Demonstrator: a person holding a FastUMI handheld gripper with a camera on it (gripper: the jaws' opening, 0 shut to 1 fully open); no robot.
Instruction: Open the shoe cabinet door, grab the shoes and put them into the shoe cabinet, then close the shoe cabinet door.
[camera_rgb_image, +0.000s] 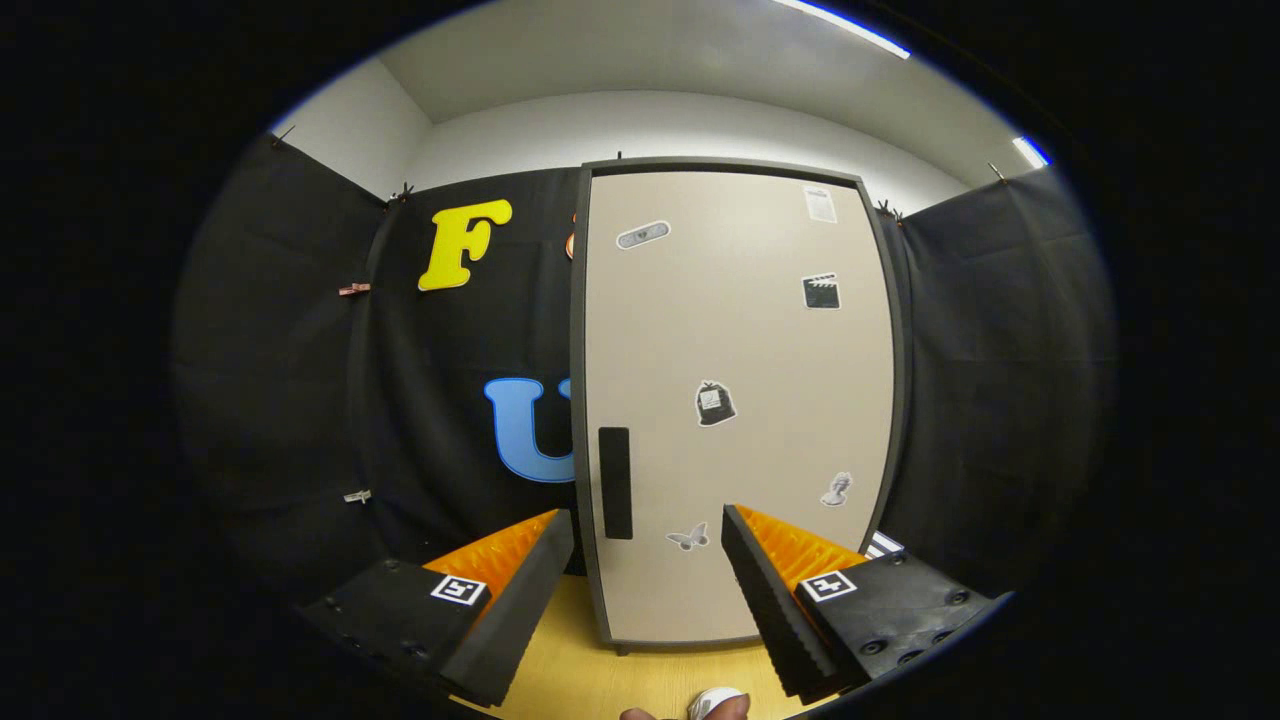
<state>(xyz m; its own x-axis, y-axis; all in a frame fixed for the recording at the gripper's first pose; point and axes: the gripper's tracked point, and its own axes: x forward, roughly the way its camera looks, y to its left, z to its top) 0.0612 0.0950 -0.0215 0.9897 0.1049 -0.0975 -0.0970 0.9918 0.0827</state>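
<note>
The shoe cabinet (735, 400) stands upright ahead of me, a tall beige box with a dark frame. Its door is shut and carries several small stickers. A black vertical handle (614, 483) sits near the door's left edge, low down. My gripper (648, 535) is open, held some way back from the door, and the handle shows in the gap between the two fingers, nearer the left one. Nothing is between the fingers. Below the fingers, a small white object with part of a hand (710, 705) peeks in; I cannot tell whether it is a shoe.
The cabinet rests on a light wooden floor (600, 670). Black cloth walls (300, 400) close in on the left, behind and right of the cabinet. A striped patch (883, 545) shows low beside the cabinet's right side.
</note>
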